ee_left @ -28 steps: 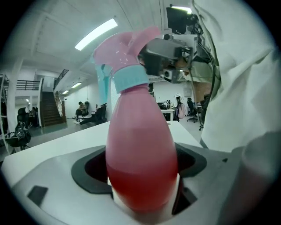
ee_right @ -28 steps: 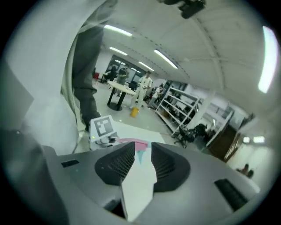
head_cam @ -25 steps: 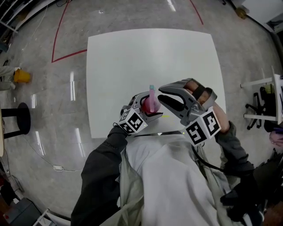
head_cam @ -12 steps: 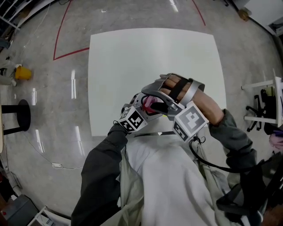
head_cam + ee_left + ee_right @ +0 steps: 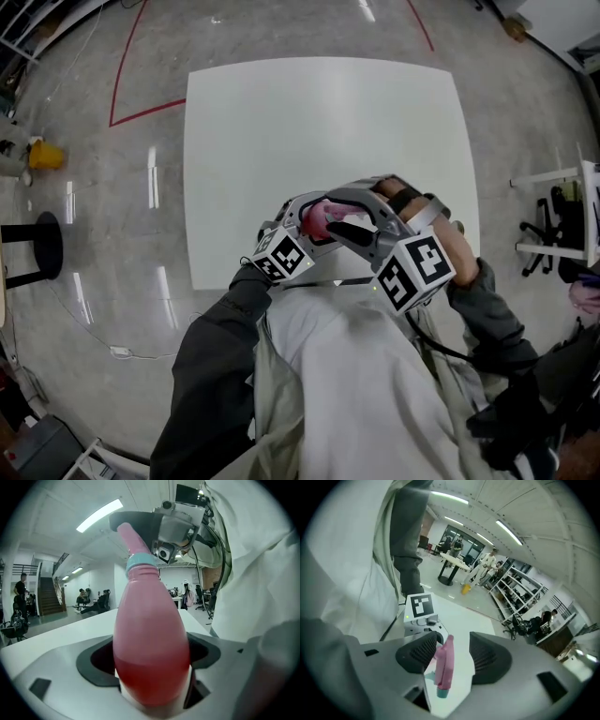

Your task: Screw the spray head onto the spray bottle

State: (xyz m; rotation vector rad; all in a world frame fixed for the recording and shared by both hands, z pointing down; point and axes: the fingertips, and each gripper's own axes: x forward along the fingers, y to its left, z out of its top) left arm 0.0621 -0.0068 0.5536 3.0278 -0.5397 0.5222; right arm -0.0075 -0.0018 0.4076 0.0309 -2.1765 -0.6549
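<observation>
Head view: we see both tongs meeting over the near edge of the white table point(image 5: 319, 112), close to the person's chest. The left gripper point(image 5: 309, 225) comes in from the left with the pink spray bottle point(image 5: 319, 217). The right gripper point(image 5: 342, 214) reaches over the bottle's top from the right.

Left gripper view: the left gripper point(image 5: 151, 670) is clamped on the bottle's lower body point(image 5: 150, 639), and the bottle stands upright. A teal collar point(image 5: 140, 562) and the pink spray head point(image 5: 132, 535) sit on its neck. The right gripper point(image 5: 154, 521) is just above the head.

Right gripper view: the right gripper point(image 5: 451, 656) has its jaws apart; they have just been closing. The spray head point(image 5: 444, 660) stands between the pads, close to the left one with a gap to the other, and is not squeezed. The collar point(image 5: 442, 692) shows nearer the camera. The left gripper point(image 5: 423, 620) is beyond, with the table point(image 5: 457, 616) under it.
</observation>
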